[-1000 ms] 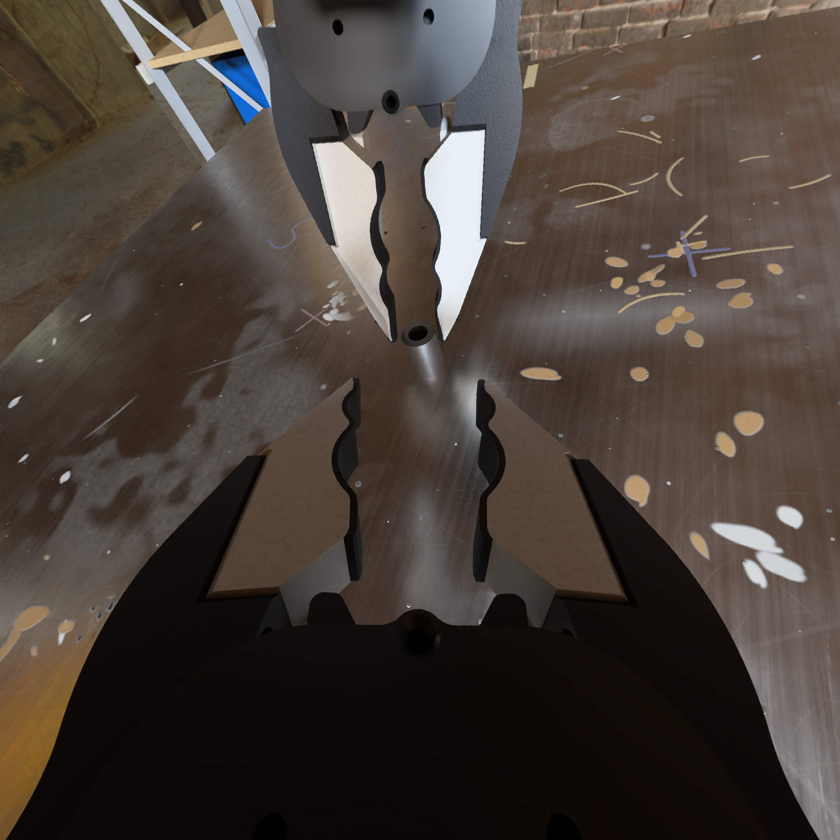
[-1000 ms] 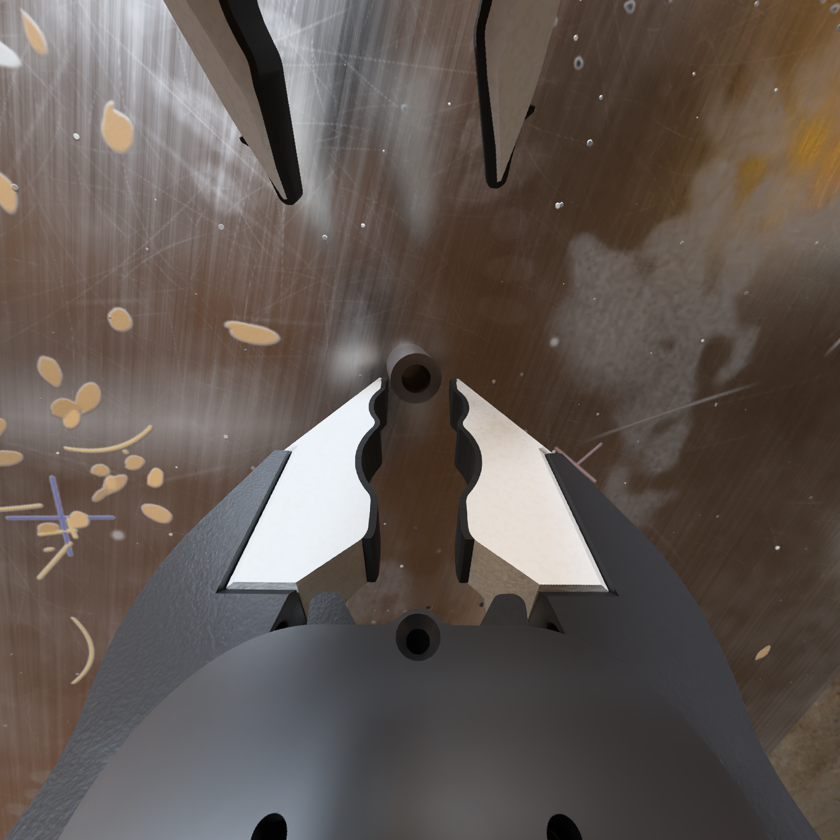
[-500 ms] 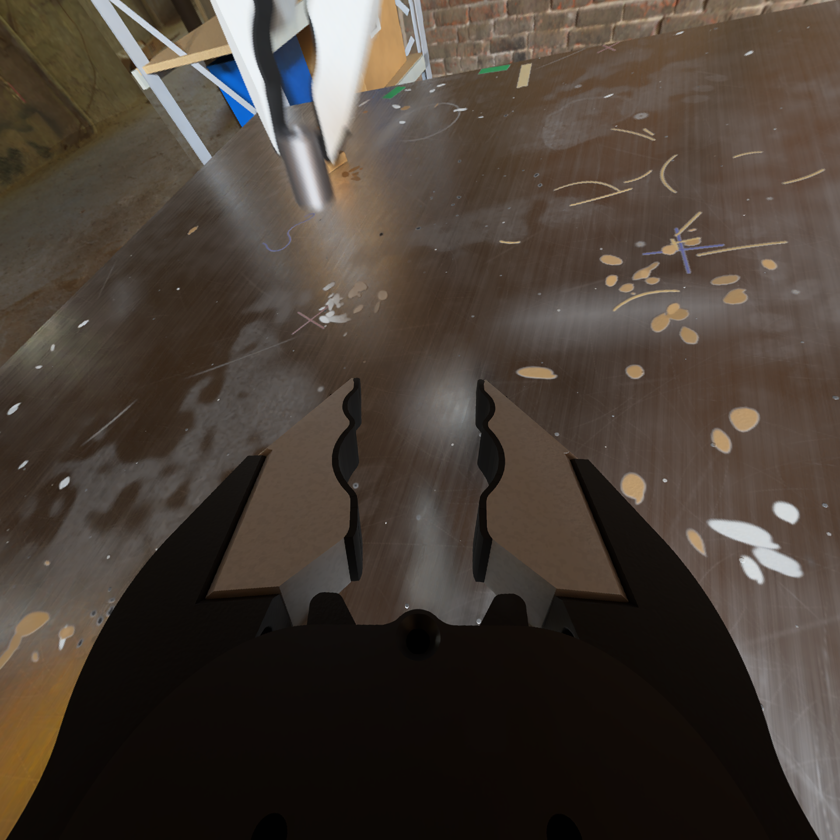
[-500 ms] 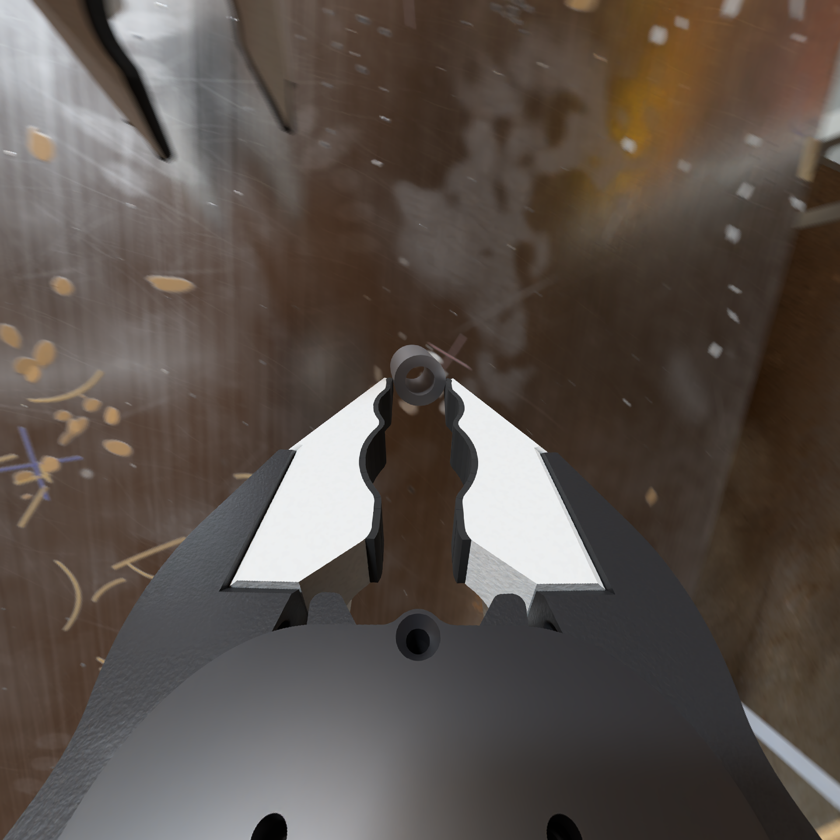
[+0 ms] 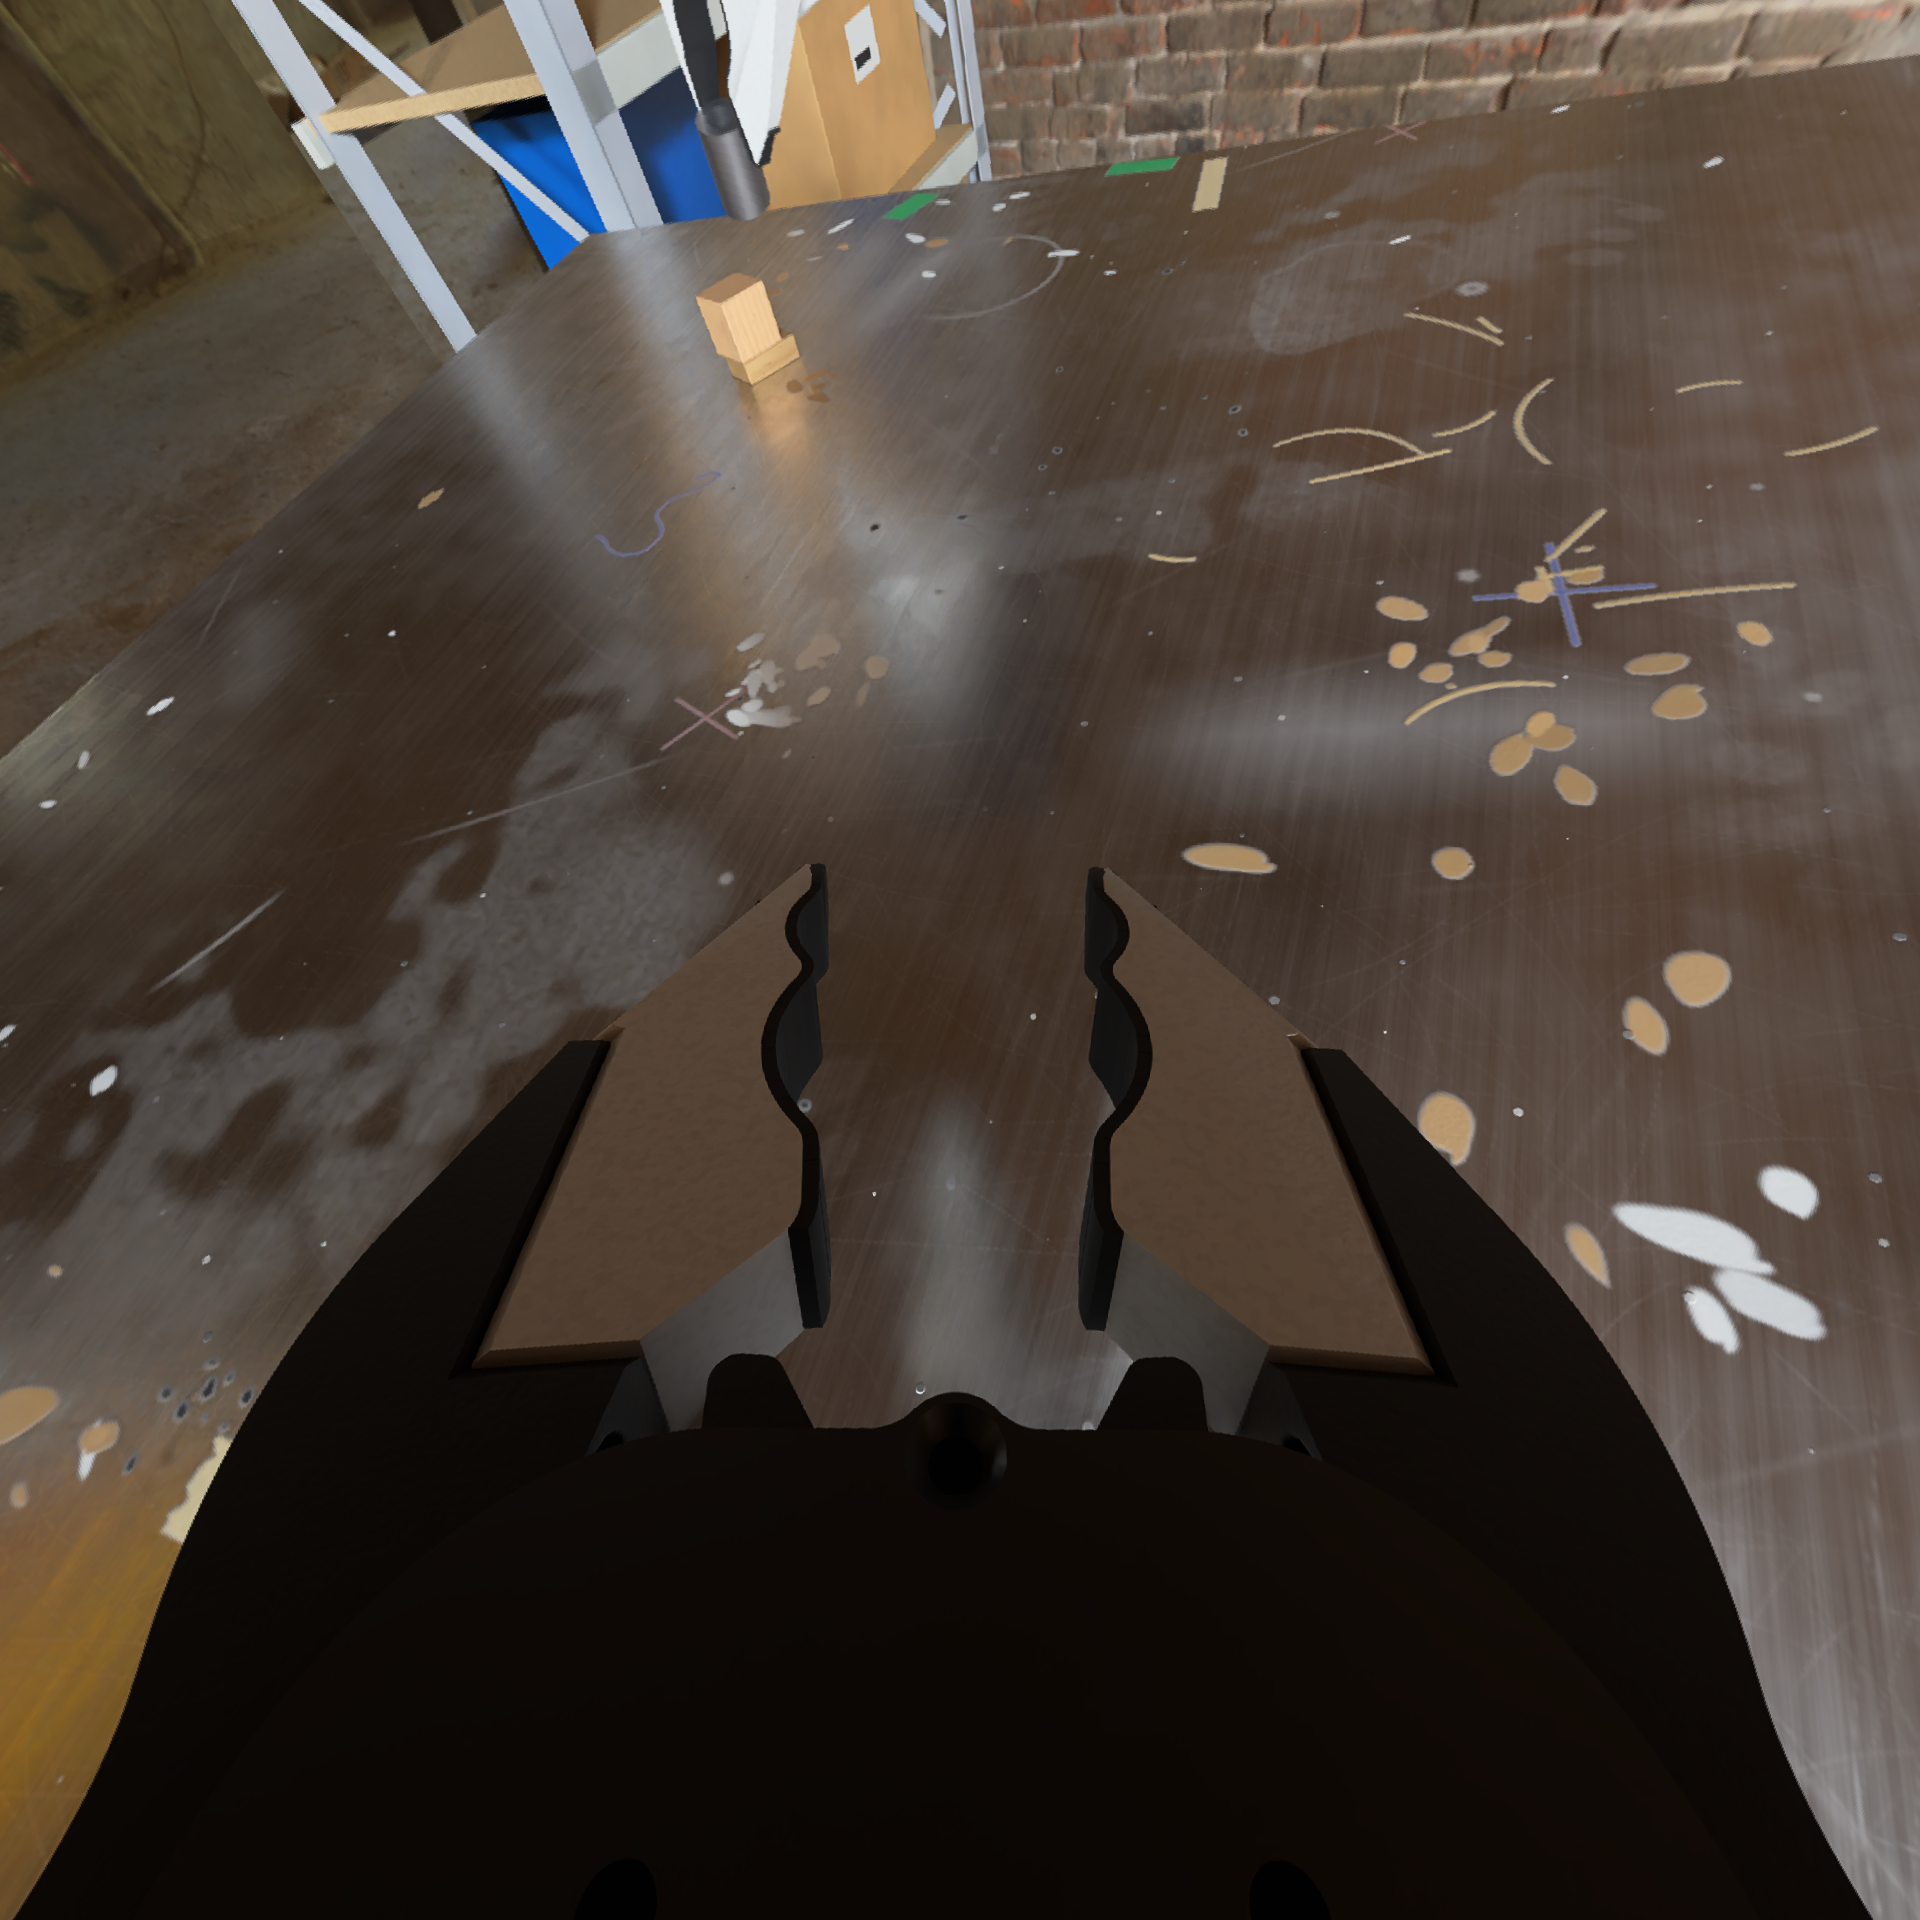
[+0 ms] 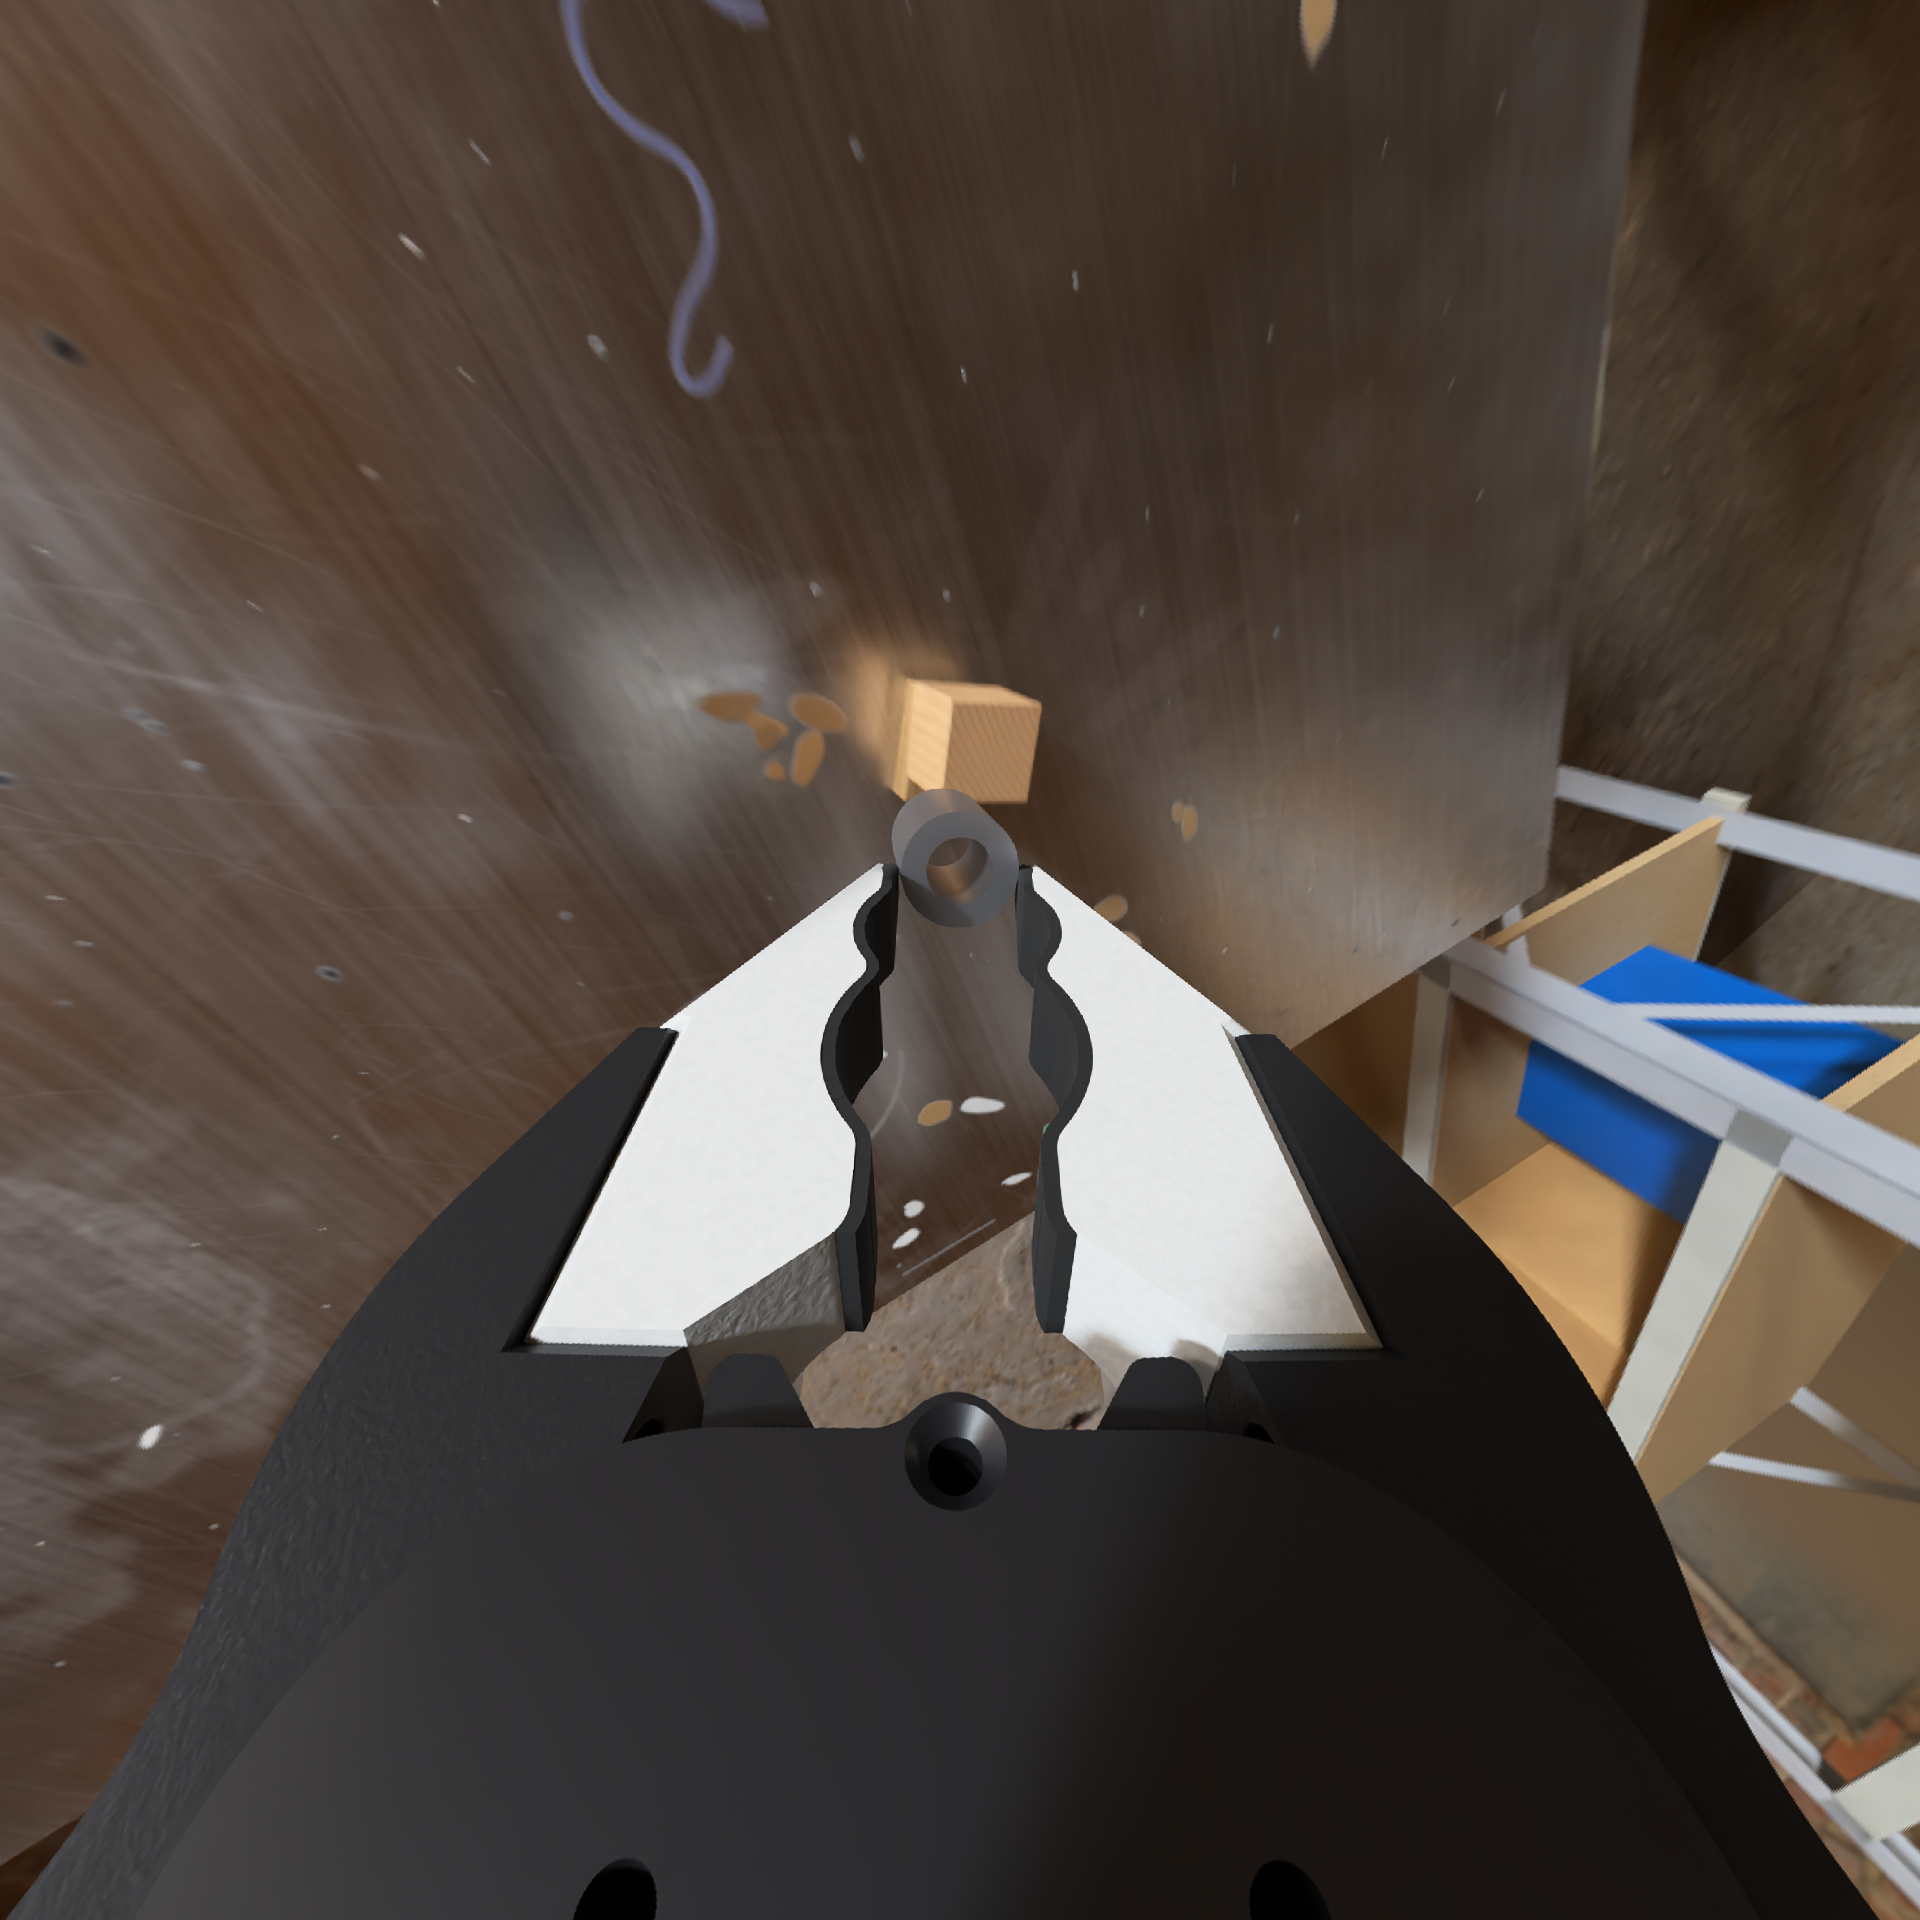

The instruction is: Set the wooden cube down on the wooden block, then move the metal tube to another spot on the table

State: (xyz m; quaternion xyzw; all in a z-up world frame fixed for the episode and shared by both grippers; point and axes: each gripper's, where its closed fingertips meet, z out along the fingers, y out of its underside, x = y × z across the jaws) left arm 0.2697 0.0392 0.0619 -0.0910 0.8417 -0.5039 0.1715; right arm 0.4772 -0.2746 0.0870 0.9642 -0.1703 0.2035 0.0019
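Observation:
My right gripper (image 6: 956, 883) is shut on the grey metal tube (image 6: 954, 871), held end-on at its fingertips above the table. In the left wrist view the tube (image 5: 734, 166) hangs at the top between the right gripper's white fingers (image 5: 750, 62), over the table's far edge. The wooden cube (image 5: 736, 310) sits on the flat wooden block (image 5: 767, 362) at the far left of the table; the cube also shows in the right wrist view (image 6: 971, 740), just beyond the tube. My left gripper (image 5: 954, 883) is open and empty, low over the table's middle.
The brown metal table (image 5: 1039, 582) bears paint flecks and scratches. Its left edge (image 5: 260, 582) drops to a concrete floor. A white shelf frame (image 5: 582, 114) with a blue bin (image 6: 1704, 1070) and a cardboard box (image 5: 862, 94) stands past the far corner; a brick wall (image 5: 1455, 52) lies behind.
My right gripper has carried the tube up and away from in front of my left gripper to the table's far left end, uncovering the cube on the block. My left gripper has stayed put.

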